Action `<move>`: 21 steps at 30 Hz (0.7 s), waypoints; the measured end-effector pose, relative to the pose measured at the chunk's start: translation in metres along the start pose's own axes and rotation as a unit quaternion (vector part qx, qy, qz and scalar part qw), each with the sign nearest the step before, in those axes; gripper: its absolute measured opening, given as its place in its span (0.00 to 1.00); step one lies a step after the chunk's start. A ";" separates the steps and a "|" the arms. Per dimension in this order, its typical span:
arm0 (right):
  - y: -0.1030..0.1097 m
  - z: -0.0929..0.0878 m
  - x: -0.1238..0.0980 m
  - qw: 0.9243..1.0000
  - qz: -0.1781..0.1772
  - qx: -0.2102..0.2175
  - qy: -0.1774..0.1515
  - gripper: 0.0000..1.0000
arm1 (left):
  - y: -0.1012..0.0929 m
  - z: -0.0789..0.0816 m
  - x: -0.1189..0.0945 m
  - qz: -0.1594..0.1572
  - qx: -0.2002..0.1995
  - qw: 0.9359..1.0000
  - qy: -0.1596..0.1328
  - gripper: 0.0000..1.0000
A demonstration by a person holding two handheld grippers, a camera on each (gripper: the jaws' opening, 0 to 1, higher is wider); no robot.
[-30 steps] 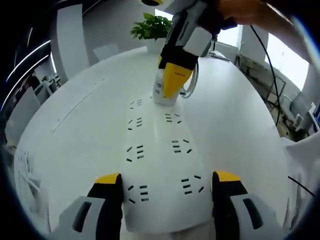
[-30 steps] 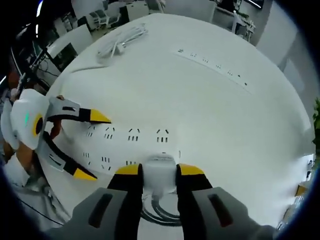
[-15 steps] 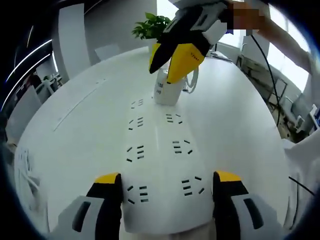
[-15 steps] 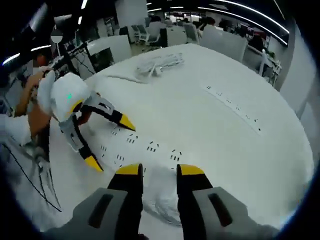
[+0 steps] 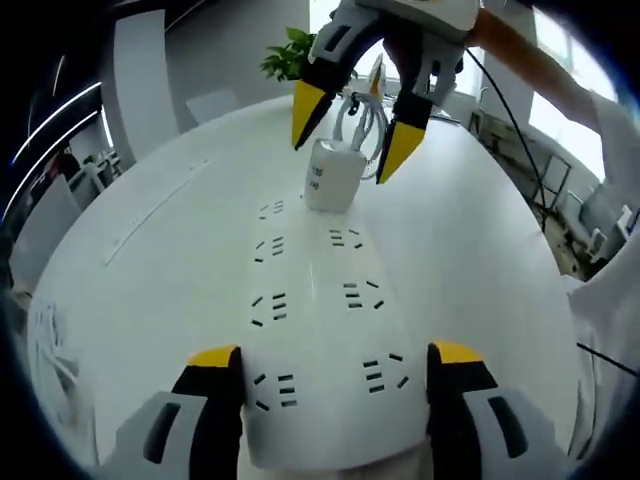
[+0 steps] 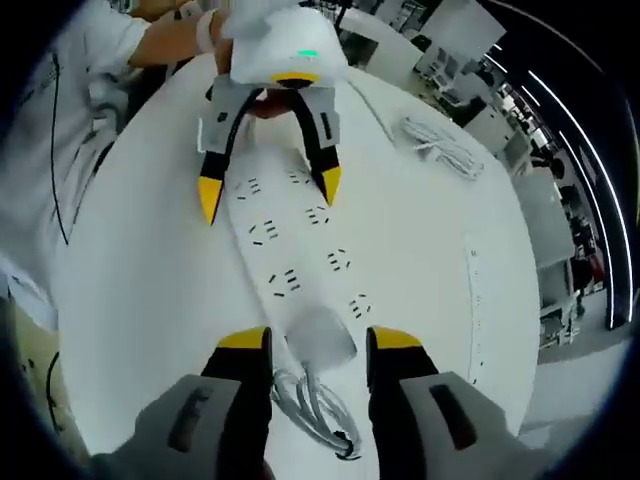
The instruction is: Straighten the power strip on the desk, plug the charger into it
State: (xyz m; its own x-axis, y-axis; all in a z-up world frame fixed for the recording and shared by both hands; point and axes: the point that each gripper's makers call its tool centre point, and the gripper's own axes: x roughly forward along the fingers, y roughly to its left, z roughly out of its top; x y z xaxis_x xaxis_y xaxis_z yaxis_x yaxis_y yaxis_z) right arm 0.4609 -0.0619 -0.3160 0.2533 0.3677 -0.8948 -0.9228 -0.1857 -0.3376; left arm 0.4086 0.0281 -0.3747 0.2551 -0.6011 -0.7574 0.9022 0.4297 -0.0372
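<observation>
Although nothing is being gripped, the job looks essentially finished. Largest in both views is the white desk, with the power strip lying straight along it; in the left gripper view it runs from 6 o'clock up toward 12, its near end sitting between the jaws of the left gripper. Those jaws stand wide apart on either side of the strip and clamp nothing. At the strip's far end, about 12 o'clock, the white charger stands upright in a socket, which I judge to mean it is plugged in. Its coiled cable lies on the desk just beyond it, at 6 o'clock in the right gripper view. The right gripper hangs above the charger with jaws spread and empty. Smaller things: a bundled white cord at 2 o'clock in the right gripper view, and a potted plant behind the charger. What may remain is only withdrawing both grippers.
</observation>
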 end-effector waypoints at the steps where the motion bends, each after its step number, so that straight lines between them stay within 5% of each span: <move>1: 0.000 -0.001 0.003 1.000 0.002 -0.012 0.003 0.30 | 0.000 0.000 0.000 0.000 0.001 1.000 -0.001 0.76; 3: -0.001 0.001 0.006 0.997 -0.001 -0.074 -0.002 0.28 | 0.000 0.000 0.000 -0.001 0.002 1.000 -0.001 0.76; 21: 0.004 -0.002 0.004 0.999 -0.011 -0.033 -0.017 0.28 | 0.002 0.002 0.002 -0.003 0.004 1.000 0.013 0.75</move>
State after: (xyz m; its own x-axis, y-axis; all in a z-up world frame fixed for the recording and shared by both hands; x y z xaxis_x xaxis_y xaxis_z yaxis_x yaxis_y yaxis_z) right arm 0.4590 -0.0625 -0.3211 0.2620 0.4035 -0.8767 -0.8959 -0.2359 -0.3763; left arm 0.4115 0.0262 -0.3750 0.2417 -0.5861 -0.7733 0.9063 0.4210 -0.0358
